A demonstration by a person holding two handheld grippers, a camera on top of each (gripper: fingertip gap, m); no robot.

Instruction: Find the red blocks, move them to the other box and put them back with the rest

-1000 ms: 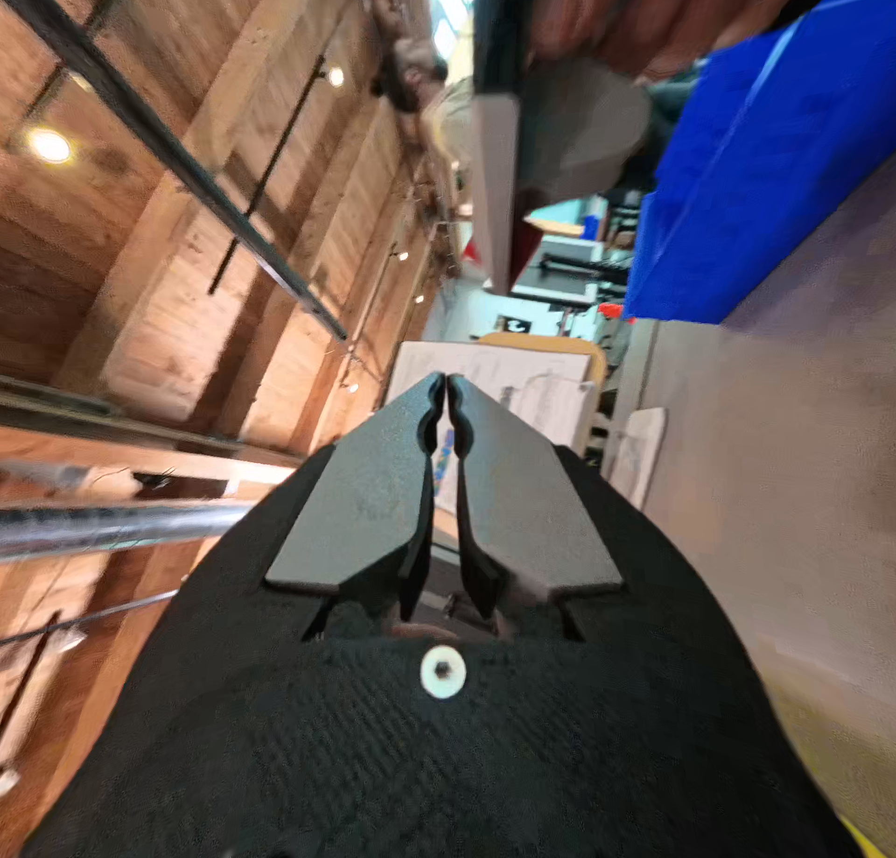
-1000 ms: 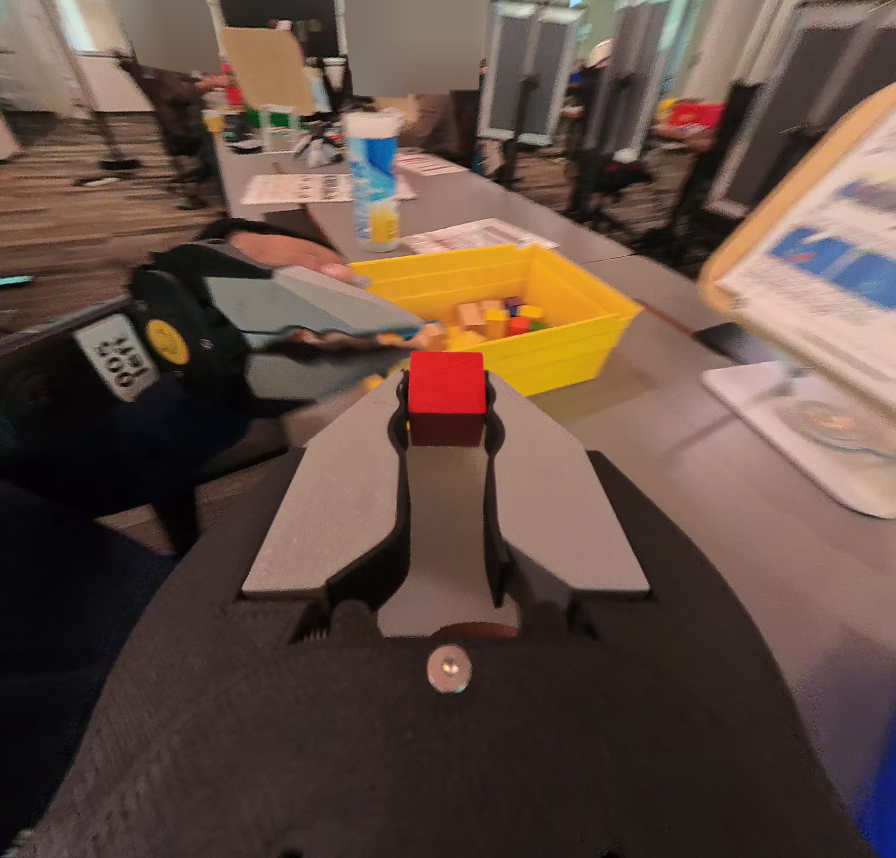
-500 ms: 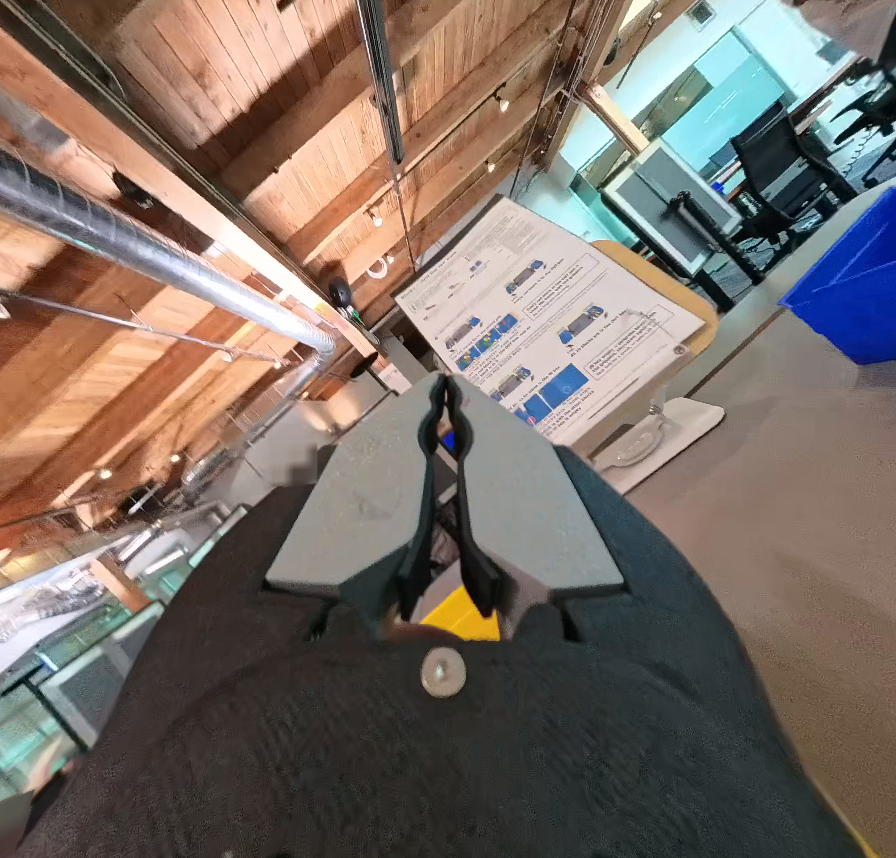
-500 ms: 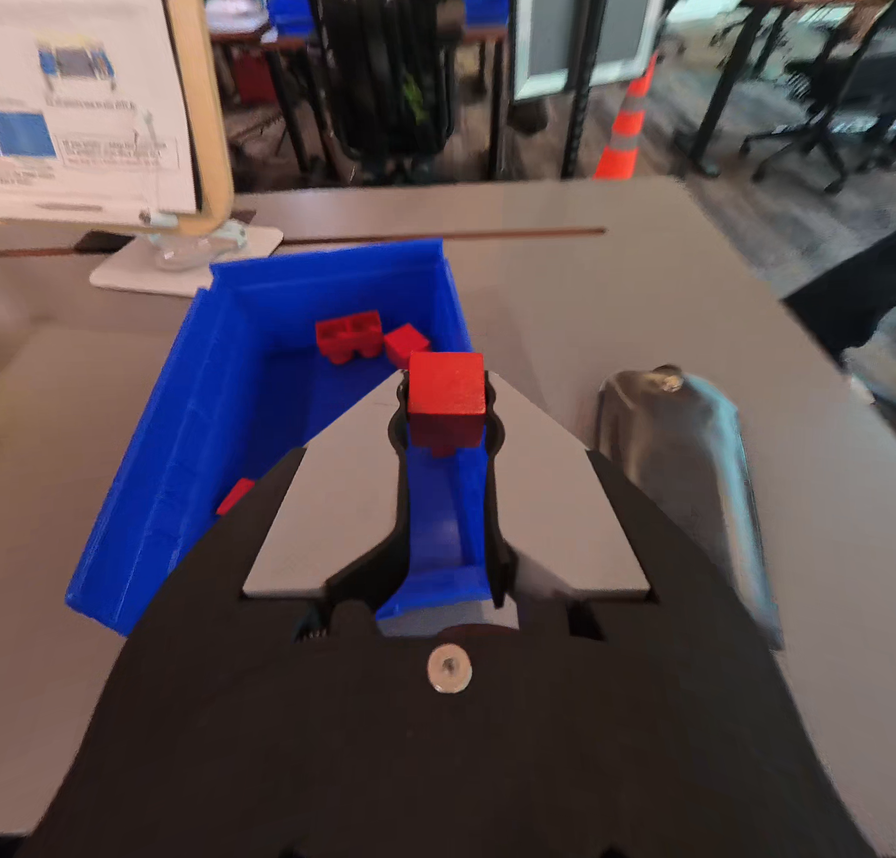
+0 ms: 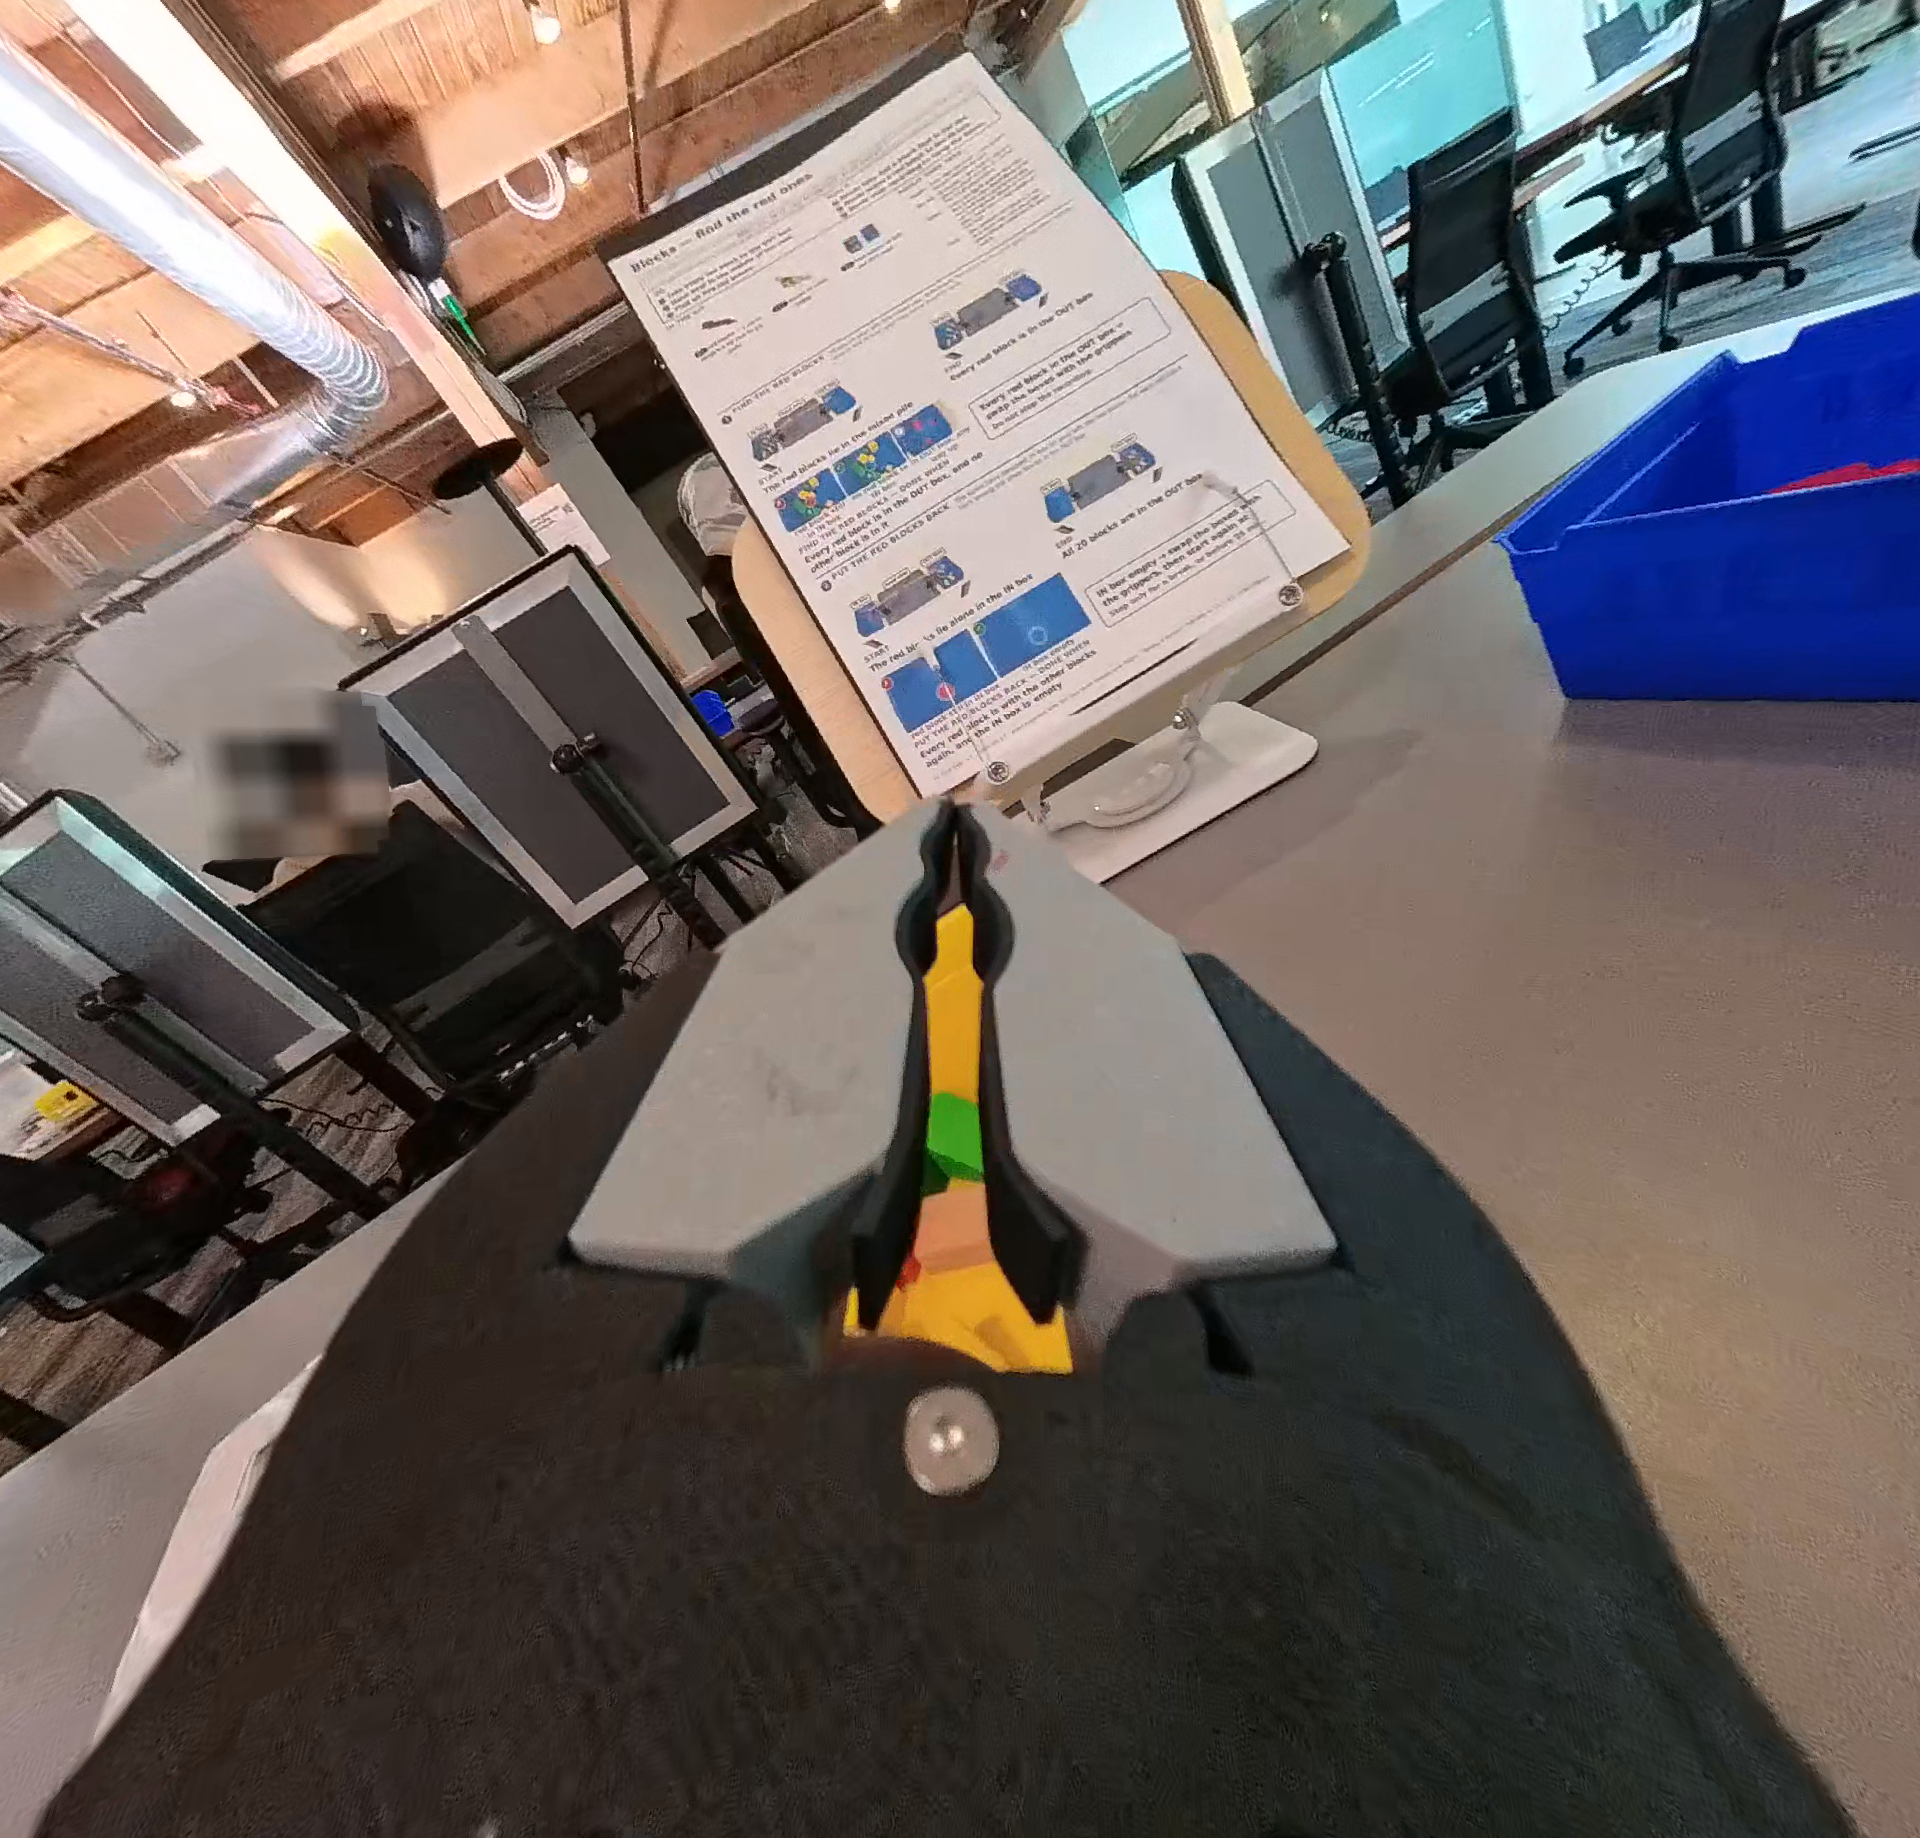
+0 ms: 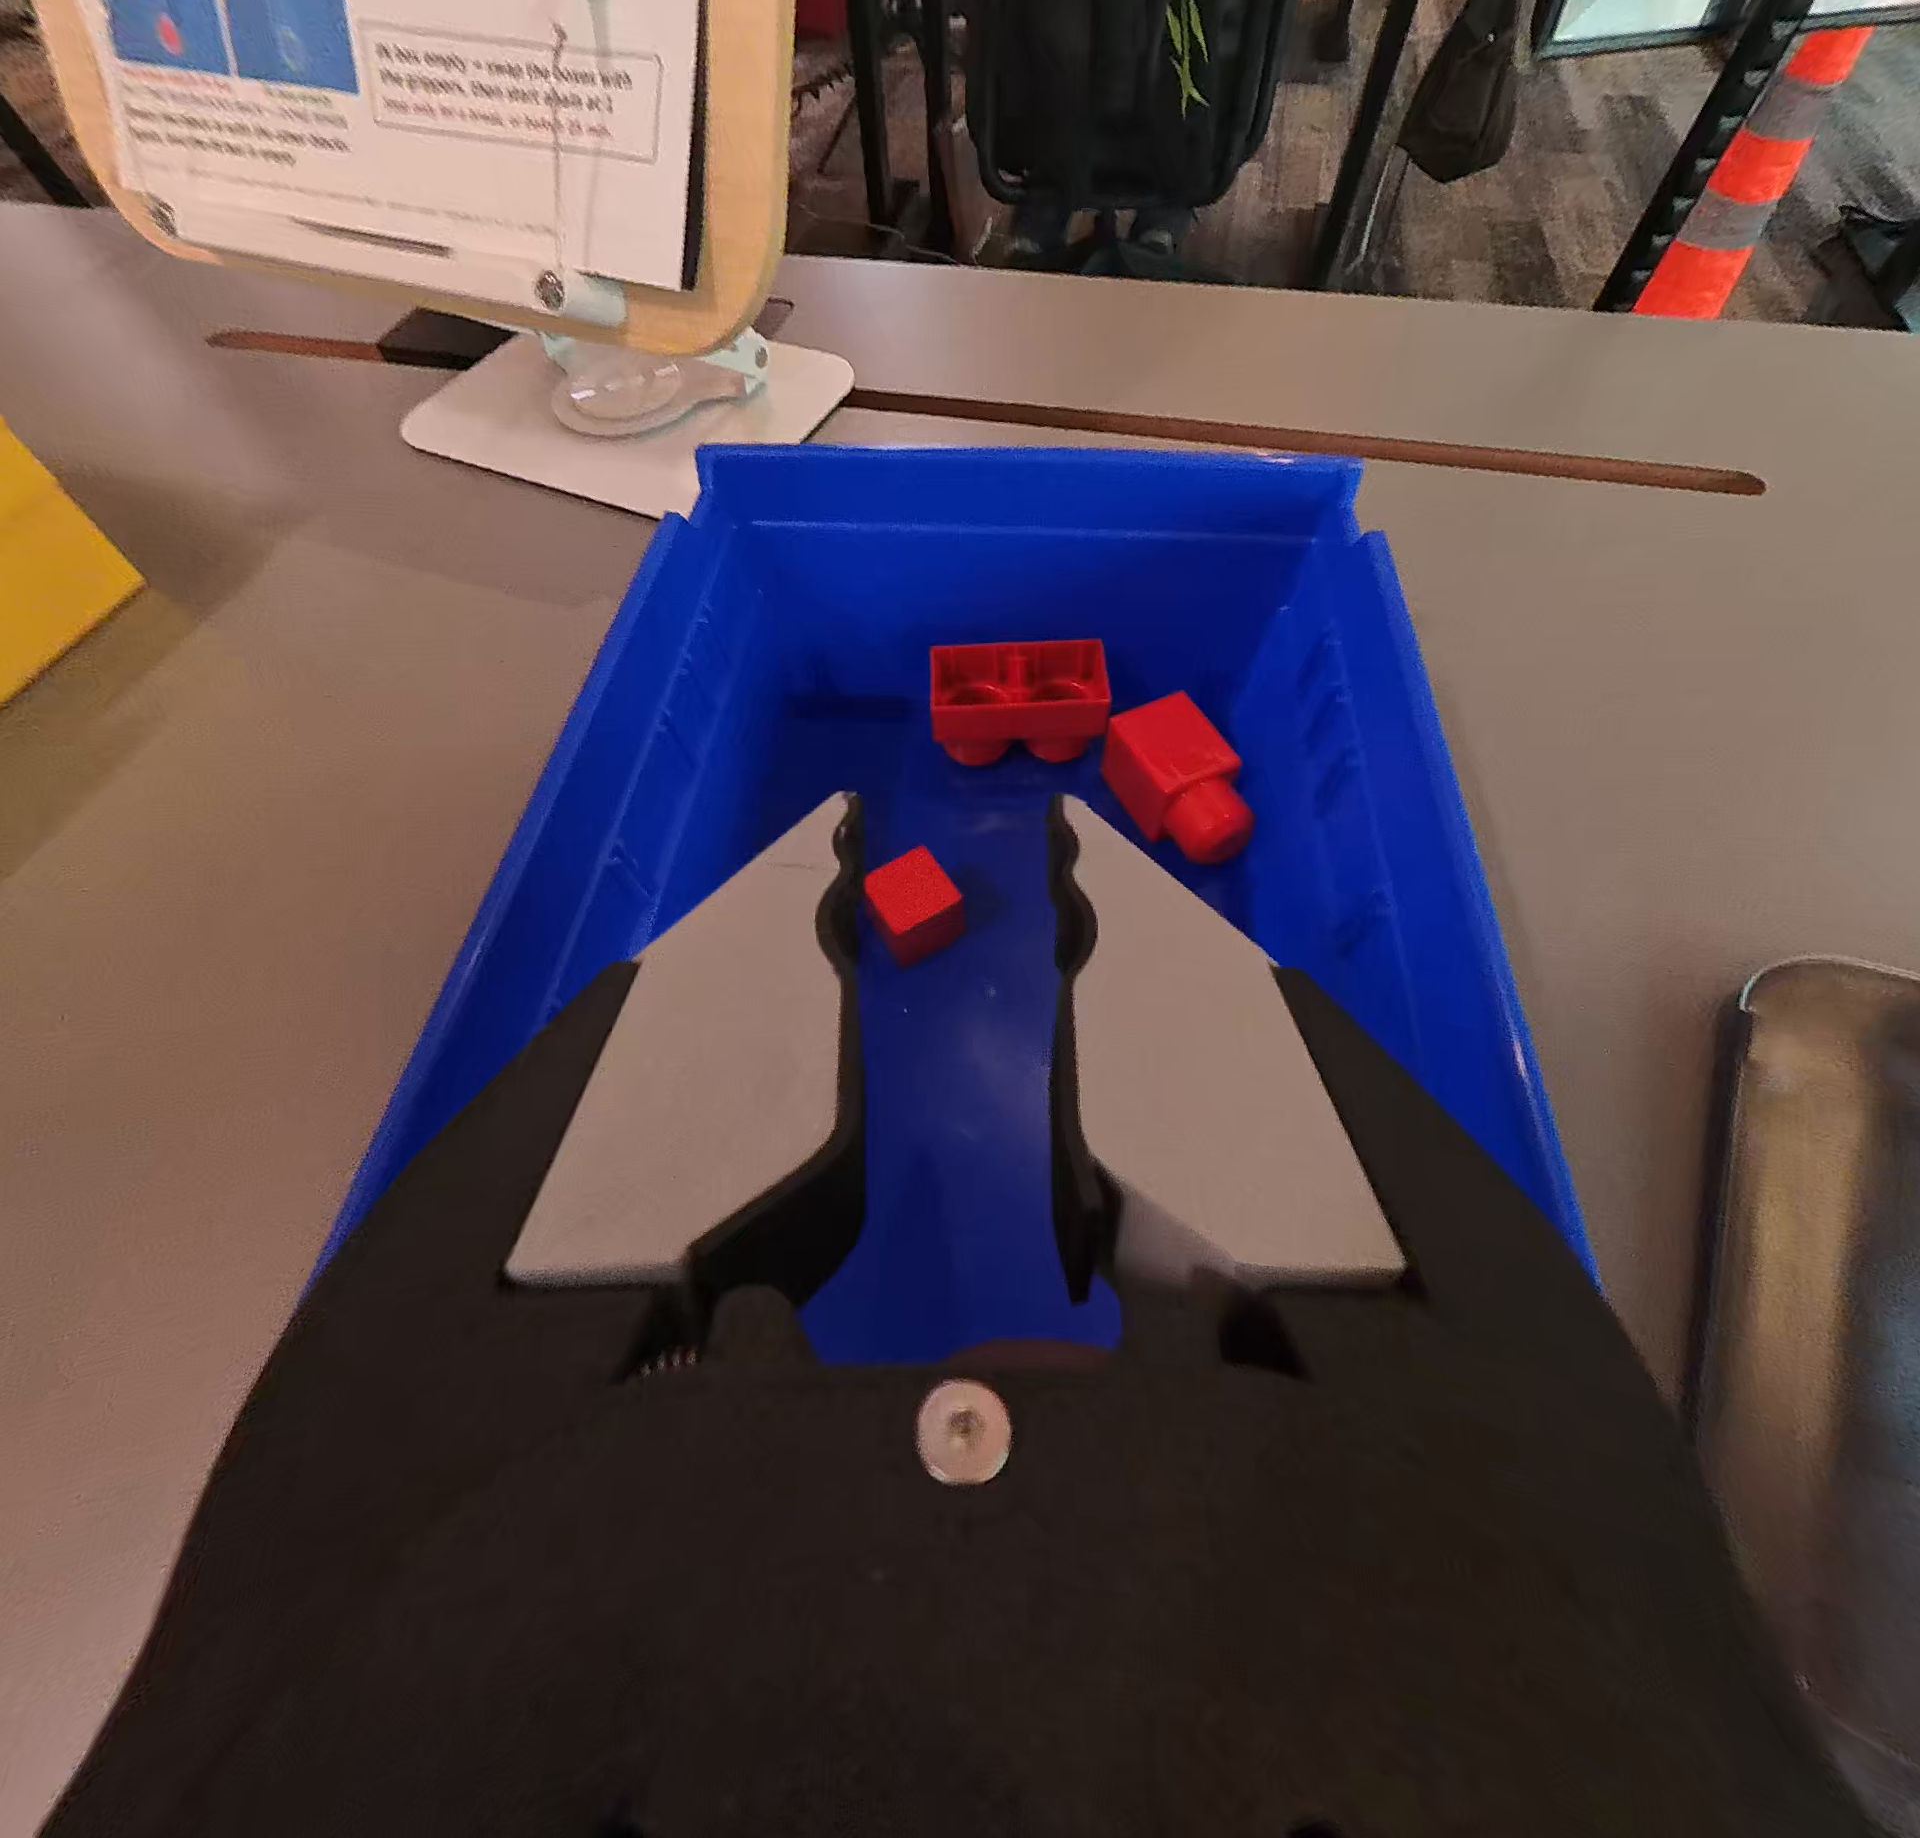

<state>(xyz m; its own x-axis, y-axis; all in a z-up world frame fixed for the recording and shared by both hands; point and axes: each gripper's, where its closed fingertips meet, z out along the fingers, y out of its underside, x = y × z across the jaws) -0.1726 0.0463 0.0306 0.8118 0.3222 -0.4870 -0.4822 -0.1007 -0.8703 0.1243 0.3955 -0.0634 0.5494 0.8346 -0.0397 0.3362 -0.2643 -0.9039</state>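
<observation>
My right gripper is open and empty above the blue box. A small red cube lies on the box floor between its fingers. A red two-stud brick and a red one-stud block lie farther back in the box. My left gripper is shut with nothing in it. It hangs over the yellow box, which shows only through the slit between its fingers, with green and tan blocks inside. The blue box also shows at the right of the left wrist view.
An instruction sheet on a wooden stand with a white base stands behind the blue box; it also shows in the left wrist view. A shiny dark object lies right of the blue box. A yellow box corner shows at left.
My right gripper swung from the yellow box to over the blue box, opened, and let the red cube drop into it. My left gripper tilted down from the ceiling toward the table, staying shut.
</observation>
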